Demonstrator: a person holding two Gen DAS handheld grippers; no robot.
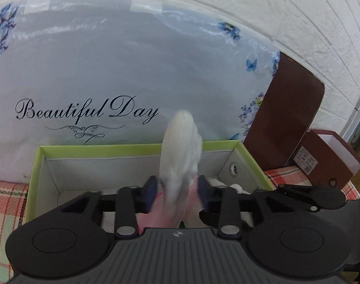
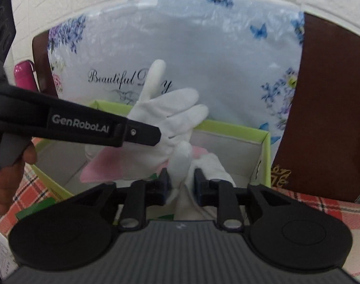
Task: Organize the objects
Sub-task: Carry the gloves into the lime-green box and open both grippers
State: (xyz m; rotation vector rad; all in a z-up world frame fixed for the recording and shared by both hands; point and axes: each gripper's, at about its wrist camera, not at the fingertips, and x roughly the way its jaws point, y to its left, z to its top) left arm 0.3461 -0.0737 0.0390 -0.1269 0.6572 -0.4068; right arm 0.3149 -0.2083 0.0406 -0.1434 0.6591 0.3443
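Both grippers are pinching gloves over the box (image 1: 137,148): left gripper (image 1: 177,187) on a glove (image 1: 180,146), right gripper (image 2: 180,179) on another glove (image 2: 180,161). The gloves look light, limp and floppy, so gripping the cuff seems best.

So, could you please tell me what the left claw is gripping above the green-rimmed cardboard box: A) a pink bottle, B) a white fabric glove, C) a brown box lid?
B: the left claw is shut on a white fabric glove, held above the green-rimmed cardboard box.
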